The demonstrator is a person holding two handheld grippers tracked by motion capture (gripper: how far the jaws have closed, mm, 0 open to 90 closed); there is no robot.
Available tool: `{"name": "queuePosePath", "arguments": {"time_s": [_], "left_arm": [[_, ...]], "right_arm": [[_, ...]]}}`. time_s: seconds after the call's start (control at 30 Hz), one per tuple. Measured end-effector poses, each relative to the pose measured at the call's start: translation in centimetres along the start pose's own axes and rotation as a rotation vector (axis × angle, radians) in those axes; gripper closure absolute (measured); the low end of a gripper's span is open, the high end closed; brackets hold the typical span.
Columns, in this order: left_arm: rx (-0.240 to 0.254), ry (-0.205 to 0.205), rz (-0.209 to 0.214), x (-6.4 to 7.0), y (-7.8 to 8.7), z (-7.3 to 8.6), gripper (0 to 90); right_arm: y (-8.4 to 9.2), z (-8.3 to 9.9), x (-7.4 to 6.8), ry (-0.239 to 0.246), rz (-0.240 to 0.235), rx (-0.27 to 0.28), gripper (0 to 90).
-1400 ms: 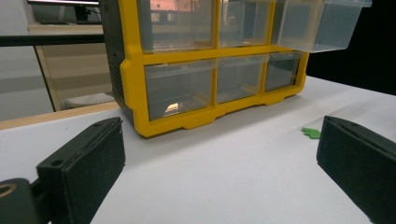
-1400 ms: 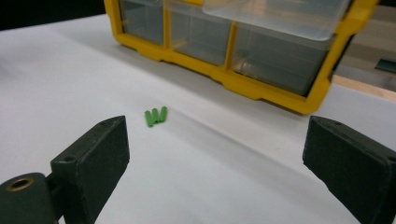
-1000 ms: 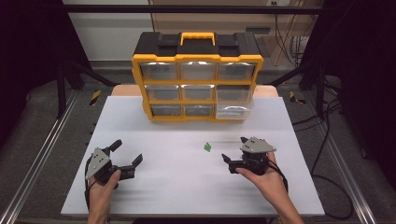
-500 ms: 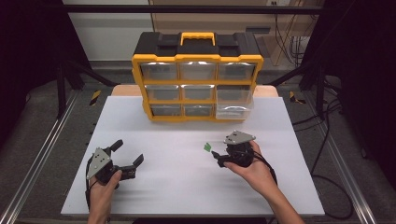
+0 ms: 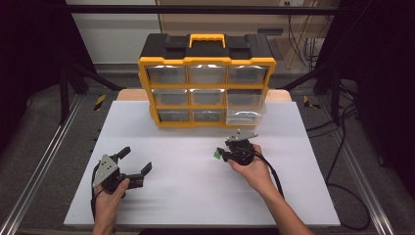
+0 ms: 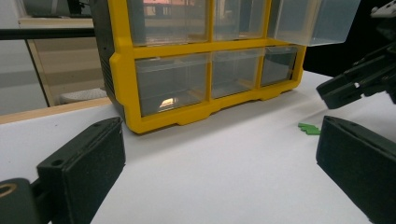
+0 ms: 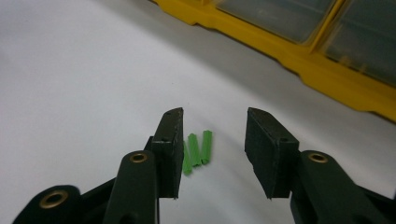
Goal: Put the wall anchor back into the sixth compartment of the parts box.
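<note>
While the yellow plastic drawer cabinet (image 5: 207,83) shows one clear drawer (image 5: 244,106) pulled out, seemingly empty, the right gripper (image 7: 212,140), its jaws just closing yet unclamped, straddles small green plastic pegs (image 7: 197,150); the left gripper (image 5: 131,165) rests open on the white bench (image 5: 186,196).

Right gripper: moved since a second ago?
Yes. The right gripper has shifted left toward the green pieces, nearer the yellow organizer; its jaws have just been closing around them, not yet gripping.

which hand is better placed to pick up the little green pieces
Right. The right gripper already straddles the green pieces, its jaws just closing but not yet pressing them. The left gripper sits open, far across the white table.
</note>
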State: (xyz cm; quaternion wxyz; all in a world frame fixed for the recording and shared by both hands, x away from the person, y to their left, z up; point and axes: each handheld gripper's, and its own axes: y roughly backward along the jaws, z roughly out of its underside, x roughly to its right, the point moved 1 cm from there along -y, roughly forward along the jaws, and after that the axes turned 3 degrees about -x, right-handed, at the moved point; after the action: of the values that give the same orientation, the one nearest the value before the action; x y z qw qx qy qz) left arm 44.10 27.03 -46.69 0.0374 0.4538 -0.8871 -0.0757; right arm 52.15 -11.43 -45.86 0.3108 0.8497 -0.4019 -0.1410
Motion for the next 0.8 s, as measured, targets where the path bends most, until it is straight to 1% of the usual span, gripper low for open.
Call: {"name": "queuePosePath", "arguments": {"time_s": [0.1,0.13,0.17,0.27,0.33,0.37,0.4,0.53,0.6,0.7,0.8], "left_arm": [[0.001,0.003,-0.001,0.0,0.0,0.0,1.3],[0.001,0.003,-0.002,-0.1,0.0,0.0,1.3],[0.001,0.003,-0.002,-0.1,0.0,0.0,1.3],[-0.001,0.004,-0.006,-0.2,0.0,0.0,1.5],[0.002,0.010,-0.008,-0.2,0.1,0.1,1.6],[0.002,0.010,-0.008,-0.3,0.1,0.1,1.6],[0.003,0.010,-0.009,-0.3,0.1,0.0,1.6],[0.004,0.013,-0.010,-0.3,0.1,0.1,1.6],[0.003,0.013,-0.010,-0.4,0.1,0.1,1.7],[0.005,0.013,-0.011,-0.4,0.2,0.0,1.7],[0.008,0.015,-0.012,-0.4,0.2,0.0,1.7]], "right_arm": [[-1.0,0.2,-0.1,-0.017,-0.016,-0.017,61.3],[-1.2,0.2,-0.1,-0.026,-0.014,-0.022,62.8],[-1.5,0.3,-0.1,-0.021,-0.014,-0.028,64.1],[-2.1,0.4,0.0,-0.047,-0.014,-0.037,68.2],[-2.4,0.4,0.1,-0.048,-0.012,-0.045,71.1],[-2.6,0.4,0.2,-0.061,-0.017,-0.054,72.7],[-2.7,0.4,0.3,-0.063,-0.020,-0.057,73.4],[-3.1,0.2,0.2,-0.057,-0.030,-0.073,76.1],[-3.3,0.1,0.1,-0.055,-0.026,-0.081,76.5],[-3.7,-0.1,0.2,-0.033,-0.015,-0.094,77.8],[-3.9,-0.1,0.3,-0.033,-0.012,-0.114,78.5]]}}
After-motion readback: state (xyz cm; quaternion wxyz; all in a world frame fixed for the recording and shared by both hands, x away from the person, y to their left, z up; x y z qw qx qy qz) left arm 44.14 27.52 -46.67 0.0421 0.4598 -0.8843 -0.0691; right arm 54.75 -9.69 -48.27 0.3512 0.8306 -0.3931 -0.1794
